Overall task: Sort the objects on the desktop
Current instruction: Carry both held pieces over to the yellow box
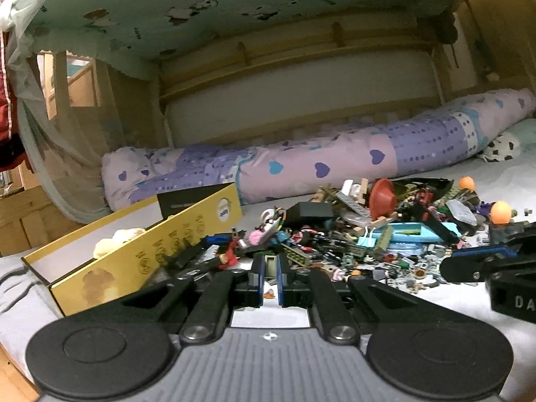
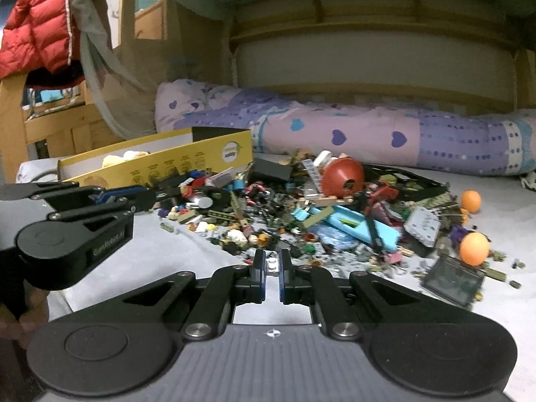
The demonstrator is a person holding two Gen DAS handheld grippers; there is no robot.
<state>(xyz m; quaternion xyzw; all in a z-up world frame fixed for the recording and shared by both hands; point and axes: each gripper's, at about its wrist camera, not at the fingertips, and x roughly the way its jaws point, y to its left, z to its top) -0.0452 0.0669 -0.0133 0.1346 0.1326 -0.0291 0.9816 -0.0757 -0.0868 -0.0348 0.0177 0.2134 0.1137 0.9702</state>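
A heap of small toy bricks and parts (image 1: 351, 234) (image 2: 284, 211) lies on the grey bed sheet. My left gripper (image 1: 270, 258) is shut on a small pale olive piece (image 1: 270, 268), held just off the heap's near edge and beside the yellow cardboard box (image 1: 150, 251) (image 2: 174, 162). My right gripper (image 2: 272, 256) is shut on a small white brick (image 2: 272, 264) in front of the heap. The left gripper (image 2: 147, 197) also appears at the left of the right wrist view. At the right edge of the left wrist view is the right gripper (image 1: 449, 268).
In the heap are a red dome (image 1: 382, 197) (image 2: 341, 177), a light blue case (image 1: 408, 231) (image 2: 355, 227) and two orange balls (image 2: 474, 248) (image 2: 470, 201). A rolled purple quilt (image 1: 301, 167) lies behind. A dark screen part (image 2: 452, 281) sits at the right. Bare sheet (image 2: 150, 268) lies at the front.
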